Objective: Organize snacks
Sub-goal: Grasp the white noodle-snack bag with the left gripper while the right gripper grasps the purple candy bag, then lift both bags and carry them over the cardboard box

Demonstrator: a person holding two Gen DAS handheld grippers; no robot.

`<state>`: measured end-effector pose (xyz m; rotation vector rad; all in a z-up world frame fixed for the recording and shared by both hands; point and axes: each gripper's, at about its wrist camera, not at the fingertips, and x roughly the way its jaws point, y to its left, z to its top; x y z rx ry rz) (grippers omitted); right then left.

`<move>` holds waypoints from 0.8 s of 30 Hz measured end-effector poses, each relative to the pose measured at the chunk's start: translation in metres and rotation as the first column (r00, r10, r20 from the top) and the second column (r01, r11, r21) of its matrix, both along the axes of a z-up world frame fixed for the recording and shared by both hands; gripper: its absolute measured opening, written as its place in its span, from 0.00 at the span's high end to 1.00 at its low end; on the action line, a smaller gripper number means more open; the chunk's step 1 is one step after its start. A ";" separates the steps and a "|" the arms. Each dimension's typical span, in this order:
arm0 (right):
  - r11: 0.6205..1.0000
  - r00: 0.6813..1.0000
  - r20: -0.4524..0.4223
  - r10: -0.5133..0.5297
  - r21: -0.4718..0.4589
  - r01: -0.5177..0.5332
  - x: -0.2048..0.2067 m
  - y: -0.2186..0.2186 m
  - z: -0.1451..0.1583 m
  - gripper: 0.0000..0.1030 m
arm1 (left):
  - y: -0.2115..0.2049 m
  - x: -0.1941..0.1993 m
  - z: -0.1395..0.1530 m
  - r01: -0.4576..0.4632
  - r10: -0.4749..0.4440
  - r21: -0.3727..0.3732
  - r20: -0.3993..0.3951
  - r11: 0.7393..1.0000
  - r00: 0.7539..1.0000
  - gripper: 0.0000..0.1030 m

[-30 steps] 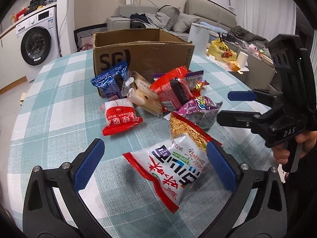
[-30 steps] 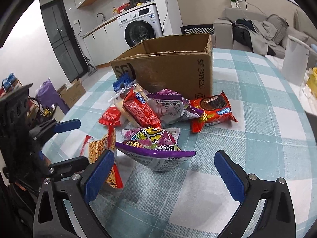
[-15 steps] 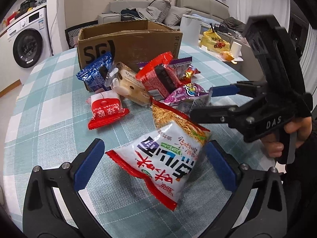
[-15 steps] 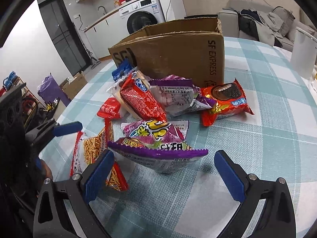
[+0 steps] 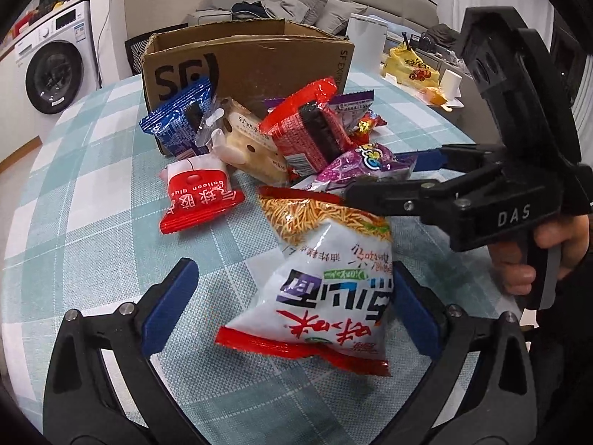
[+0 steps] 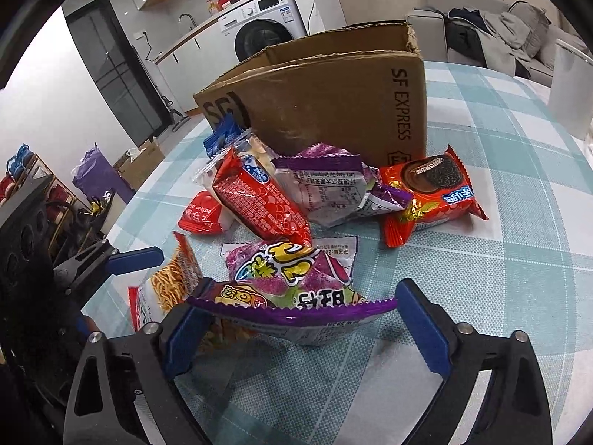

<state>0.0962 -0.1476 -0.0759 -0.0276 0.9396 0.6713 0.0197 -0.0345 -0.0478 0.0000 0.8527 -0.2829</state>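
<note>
Right wrist alone, orange cookie packet (image 6: 430,196) (box-side), left wrist hides it

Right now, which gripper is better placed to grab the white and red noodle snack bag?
The left gripper. The noodle snack bag sits between its closing jaws, the far pad at its edge. The right gripper straddles the purple snack bag instead.

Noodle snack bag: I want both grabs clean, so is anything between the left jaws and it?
Nothing visible. The noodle snack bag lies between the closing left gripper jaws, pads not yet pressing. The right gripper separately straddles the purple bag beside it.
</note>
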 end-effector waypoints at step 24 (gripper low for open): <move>0.998 0.999 0.042 0.009 0.060 -0.011 -0.017 -0.015 0.012 0.43 | 0.009 -0.010 0.011 0.013 -0.011 -0.042 0.053 0.999 0.999 0.37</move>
